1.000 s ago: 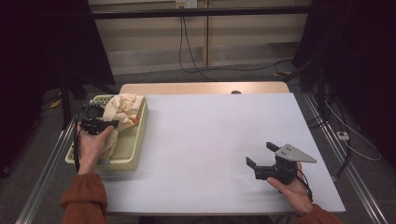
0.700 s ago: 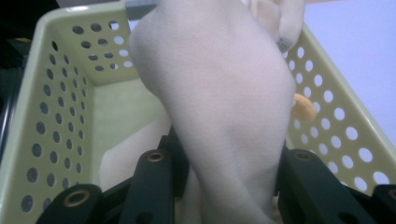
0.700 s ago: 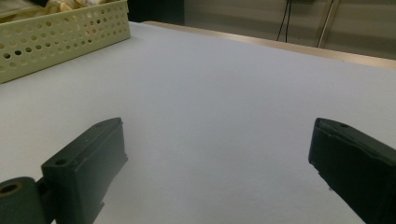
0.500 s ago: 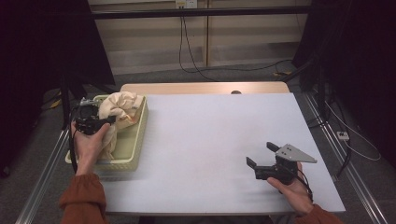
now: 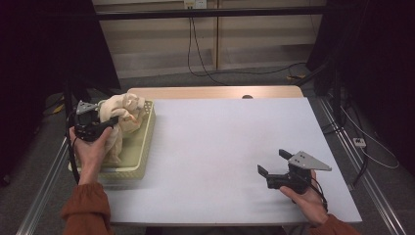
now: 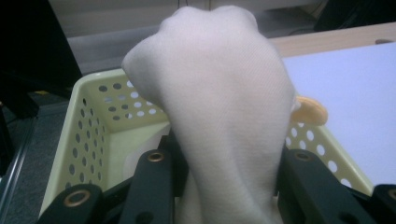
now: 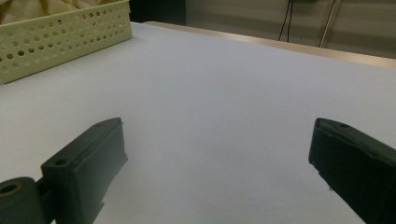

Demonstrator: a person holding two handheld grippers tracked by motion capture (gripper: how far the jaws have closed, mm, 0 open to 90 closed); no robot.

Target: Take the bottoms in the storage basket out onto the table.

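While the left gripper [image 5: 113,121] clamps a cream cloth [image 6: 224,116] and holds it bunched above the pale yellow basket [image 5: 142,152] at the table's left edge, the right gripper [image 5: 269,164] rests well apart. Its jaws stand wide over the bare white table [image 7: 224,102], grasping nothing.

Recording lab: white table [image 5: 230,147] enclosed by black curtains [image 5: 377,63], aluminium rails [image 5: 364,181], cables [image 5: 205,63] trailed across grey floor.
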